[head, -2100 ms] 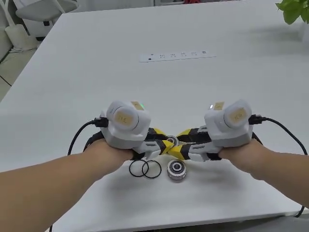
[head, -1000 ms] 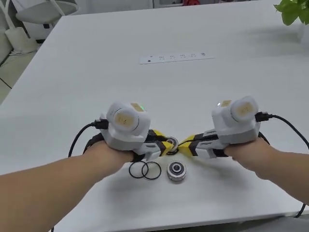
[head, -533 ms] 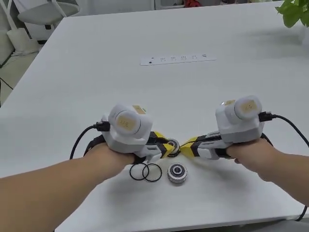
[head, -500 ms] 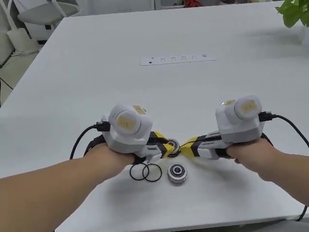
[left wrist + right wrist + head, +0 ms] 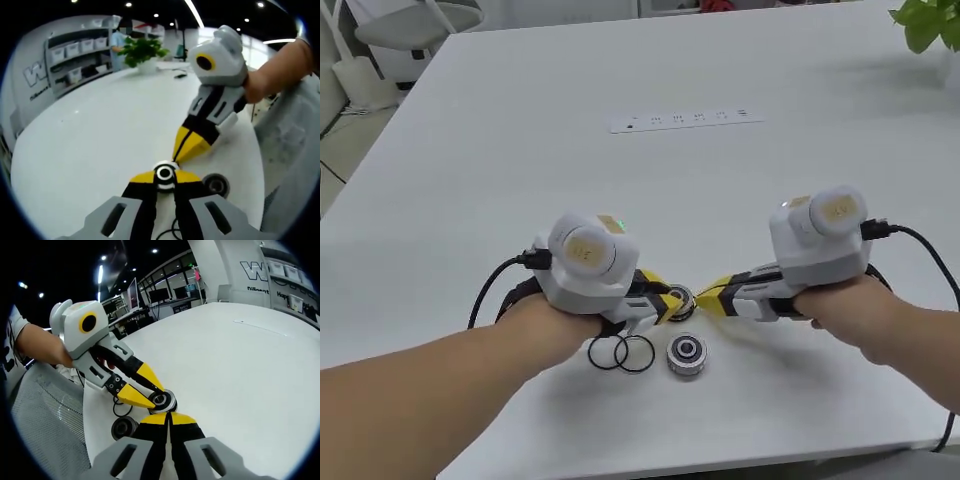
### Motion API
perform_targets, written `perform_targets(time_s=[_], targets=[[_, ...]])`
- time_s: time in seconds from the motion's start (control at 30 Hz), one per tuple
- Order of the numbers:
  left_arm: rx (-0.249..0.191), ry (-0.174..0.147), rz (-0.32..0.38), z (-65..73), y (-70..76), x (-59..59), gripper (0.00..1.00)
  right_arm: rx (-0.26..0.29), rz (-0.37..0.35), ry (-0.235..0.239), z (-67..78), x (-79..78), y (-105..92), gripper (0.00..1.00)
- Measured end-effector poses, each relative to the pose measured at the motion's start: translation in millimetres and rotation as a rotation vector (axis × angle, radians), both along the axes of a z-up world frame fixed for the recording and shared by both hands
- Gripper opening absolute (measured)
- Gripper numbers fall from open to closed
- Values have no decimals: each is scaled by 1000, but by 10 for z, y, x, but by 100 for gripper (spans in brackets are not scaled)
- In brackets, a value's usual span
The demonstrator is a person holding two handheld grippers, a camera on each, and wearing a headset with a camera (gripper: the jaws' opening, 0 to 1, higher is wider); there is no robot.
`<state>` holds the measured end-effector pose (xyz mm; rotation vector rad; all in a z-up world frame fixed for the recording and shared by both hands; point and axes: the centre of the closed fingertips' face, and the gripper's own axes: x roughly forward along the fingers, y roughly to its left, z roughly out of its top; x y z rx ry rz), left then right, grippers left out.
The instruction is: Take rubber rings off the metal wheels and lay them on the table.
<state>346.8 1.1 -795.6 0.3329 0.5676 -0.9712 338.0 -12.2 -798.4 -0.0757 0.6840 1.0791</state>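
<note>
Left gripper [image 5: 662, 300] is clamped on a small round metal wheel with a dark hub [image 5: 678, 299], held just above the white table [image 5: 620, 180]; left gripper view shows the wheel pinched between the two yellow tips.
Right gripper [image 5: 706, 296] comes in from the opposite side with its tips touching the rim of that wheel; jaws pressed together; can't tell whether they nip a ring, too small.

Two thin black rubber rings [image 5: 621, 352] lie flat on the table, side by side and touching or slightly overlapping, just below the left gripper; these count as done.
Second metal wheel [image 5: 687, 354] sits on the table just right of the rings, apart from both grippers; rim looks bare metal, not certain.

Judgement: task partly done; two rings are off and laid down; the held wheel is the one being worked, with its ring probably not yet off; left to do: strip it and lay the ring by the others.
White power strip [image 5: 685, 118] lies far back on the table, not involved.
</note>
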Motion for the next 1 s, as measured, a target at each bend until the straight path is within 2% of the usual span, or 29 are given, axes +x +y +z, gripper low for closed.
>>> perform_targets(time_s=[0.1, 0.13, 0.27, 0.33, 0.4, 0.8, 0.93, 0.97, 1.0], targets=[[-2, 1, 1, 0, -2, 0, 12, 2, -8, 8, -17, 5, 2, 0], [-2, -1, 0, 0, -2, -1, 12, 12, -24, 25, -26, 18, -2, 0], [1, -1, -1, -3, -6, 3, 12, 65, -100, 74, -17, 75, -7, 0], [5, -3, -2, -3, -7, 2, 12, 122, -137, 107, 35, 104, 17, 0], [11, -8, -4, -3, -7, 3, 12, 110, -125, 96, 24, 91, 15, 0], [18, -12, -6, 2, -6, 3, 12, 128, -91, 82, 70, 52, 81, 0], [18, -13, -7, 2, -6, 5, 12, 145, -80, 89, 95, 37, 120, 0], [18, -14, -6, 2, -7, 7, 12, 177, -55, 94, 145, 4, 185, 0], [18, -12, -6, 1, -7, 7, 12, 168, -64, 85, 158, 18, 193, 0]])
